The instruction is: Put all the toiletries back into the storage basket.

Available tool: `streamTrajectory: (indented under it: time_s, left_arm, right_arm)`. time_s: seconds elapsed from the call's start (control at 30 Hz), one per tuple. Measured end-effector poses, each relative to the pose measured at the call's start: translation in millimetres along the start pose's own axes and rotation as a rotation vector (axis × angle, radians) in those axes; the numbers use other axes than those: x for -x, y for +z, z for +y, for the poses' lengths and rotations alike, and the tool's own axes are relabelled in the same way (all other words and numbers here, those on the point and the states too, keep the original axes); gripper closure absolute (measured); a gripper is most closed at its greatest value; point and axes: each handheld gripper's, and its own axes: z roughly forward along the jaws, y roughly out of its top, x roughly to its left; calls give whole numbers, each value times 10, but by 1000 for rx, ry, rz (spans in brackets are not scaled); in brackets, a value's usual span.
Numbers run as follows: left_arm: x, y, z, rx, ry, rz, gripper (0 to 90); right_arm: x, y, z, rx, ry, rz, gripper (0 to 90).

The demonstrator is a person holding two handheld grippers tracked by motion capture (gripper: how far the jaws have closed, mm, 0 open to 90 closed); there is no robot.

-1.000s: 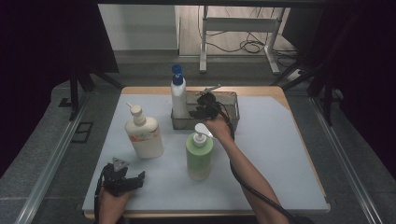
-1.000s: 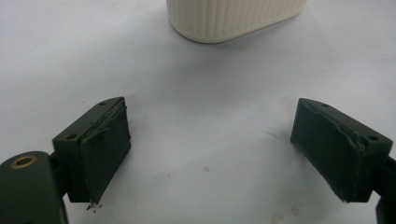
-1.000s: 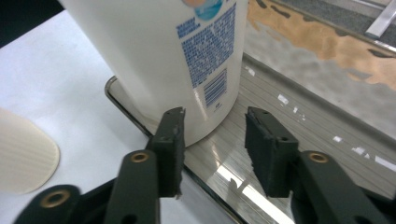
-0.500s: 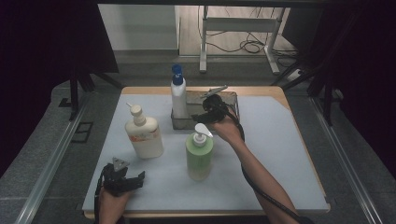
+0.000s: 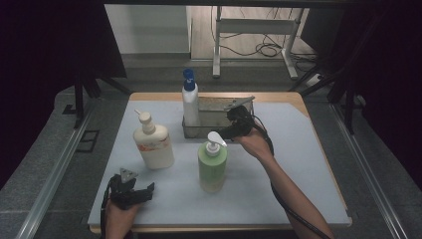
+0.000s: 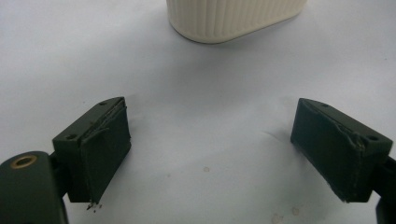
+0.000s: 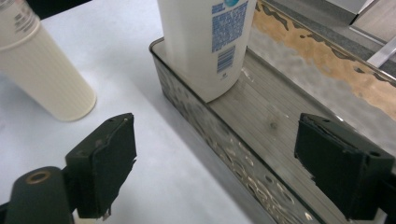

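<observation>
- Down at the lower left of the high view, the left gripper [image 5: 130,191] is sitting low over the white mat [image 5: 298,164], its jaws spread wide with nothing between them.
- In the left gripper view, the ribbed base of the cream pump bottle [image 6: 233,18] is standing at the top of the frame, apart from the jaws.
- At centre frame in the high view, the green pump bottle [image 5: 212,164] is standing upright on the mat.
- Just up and right of it, the right gripper [image 5: 238,122] is hovering over the metal tray [image 5: 219,130], its jaws just having been opening and now spread, gripping nothing.
- In the right gripper view, the white bottle with the blue cap [image 7: 205,42] is standing upright inside the tray's end, at the upper middle.
</observation>
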Motion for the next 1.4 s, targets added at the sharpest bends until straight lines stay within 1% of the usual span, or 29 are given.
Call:
streamTrajectory:
  time_s: [0.17, 0.3, 0.6, 0.7, 0.8, 0.9, 1.0, 1.13, 1.4]
  left_arm:
    - [0, -1, 0, -1, 0, 0, 116]
    - [1, -1, 0, -1, 0, 1, 116]
    - [1, -2, -1, -1, 1, 1, 116]
    - [2, -2, -1, 0, 0, 1, 116]
    - [2, -2, -2, 0, 0, 1, 116]
    - [2, -2, -2, 0, 0, 2, 116]
    - [2, -2, -2, -1, 0, 1, 116]
    - [2, -2, -2, -1, 0, 2, 116]
    - [2, -3, -2, -1, 1, 2, 116]
  right_arm:
    - [-40, -81, -72, -8, -34, 5, 88]
    - [-56, -142, -149, -12, -50, 6, 62]
    - [-50, -291, -364, -7, -59, 20, 29]
    - [-56, -346, -432, 6, -65, 22, 25]
    - [-60, -401, -516, 21, -62, 29, 16]
    - [-60, -444, -612, 30, -50, 38, 15]
    - [-69, -474, -712, 23, -54, 47, 11]
    - [-107, -503, -810, 14, -61, 55, 0]
    - [-221, -565, -963, 24, -88, 88, 0]
